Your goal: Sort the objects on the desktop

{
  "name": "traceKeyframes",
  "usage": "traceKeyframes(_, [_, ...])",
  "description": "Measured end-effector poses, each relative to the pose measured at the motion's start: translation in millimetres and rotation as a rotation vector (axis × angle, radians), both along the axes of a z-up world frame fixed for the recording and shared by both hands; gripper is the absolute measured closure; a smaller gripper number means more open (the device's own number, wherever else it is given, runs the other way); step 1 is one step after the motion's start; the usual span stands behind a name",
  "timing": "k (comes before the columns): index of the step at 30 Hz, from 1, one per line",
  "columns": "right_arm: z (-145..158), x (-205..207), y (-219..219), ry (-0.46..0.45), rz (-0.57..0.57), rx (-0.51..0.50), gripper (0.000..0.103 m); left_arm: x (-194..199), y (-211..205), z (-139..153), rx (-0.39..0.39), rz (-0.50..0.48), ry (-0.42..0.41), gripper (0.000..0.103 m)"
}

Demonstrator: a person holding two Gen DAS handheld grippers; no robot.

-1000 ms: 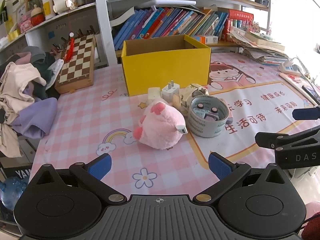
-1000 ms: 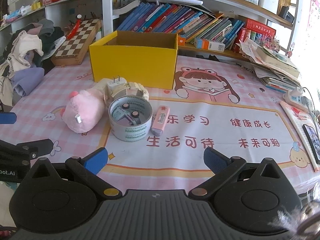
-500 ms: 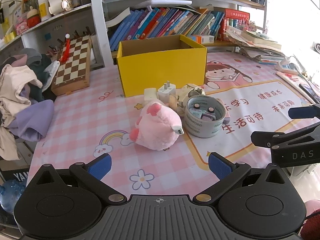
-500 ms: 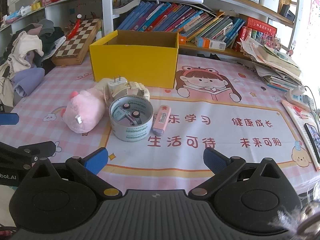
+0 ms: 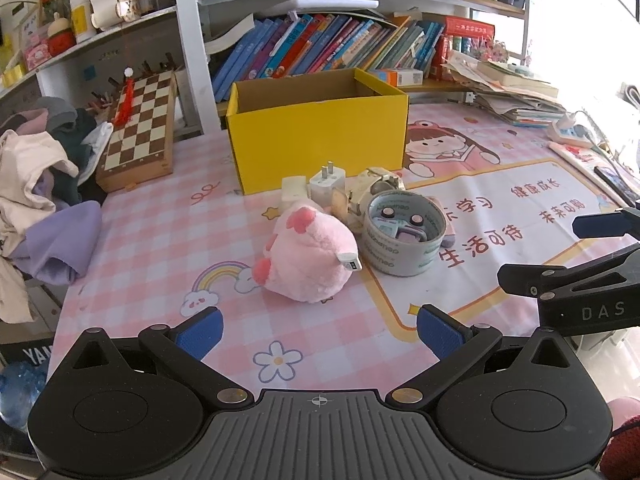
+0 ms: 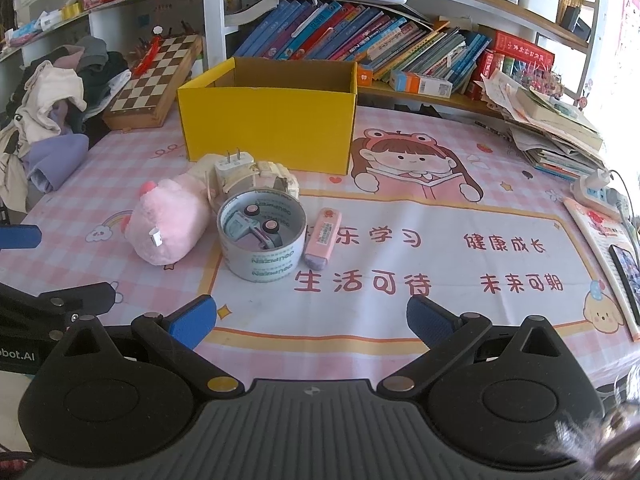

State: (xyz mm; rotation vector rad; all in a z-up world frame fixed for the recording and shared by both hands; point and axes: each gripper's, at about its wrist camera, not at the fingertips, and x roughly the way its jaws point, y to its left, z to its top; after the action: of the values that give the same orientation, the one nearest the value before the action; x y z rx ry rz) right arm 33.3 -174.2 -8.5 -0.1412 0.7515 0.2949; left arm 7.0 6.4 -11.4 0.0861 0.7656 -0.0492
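The desk wore a pink checked cover, with a printed cartoon mat spread over its right part. On it stood an open yellow cardboard box, and just before that lay a white plug adapter, a pink plush toy, a tape roll and a pink eraser-like case touching the roll's right side. A folding chessboard and heaped clothes sat at the left, with stacked books and a power strip at the right.
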Motion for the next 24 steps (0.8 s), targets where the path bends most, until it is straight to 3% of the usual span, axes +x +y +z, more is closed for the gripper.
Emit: traceKeyframes(24, [-0.8, 2.4, -2.0, 0.017, -0.002, 0.013, 0.0, 1.3, 3.1, 0.6, -0.032, -0.012, 0.011, 0.0])
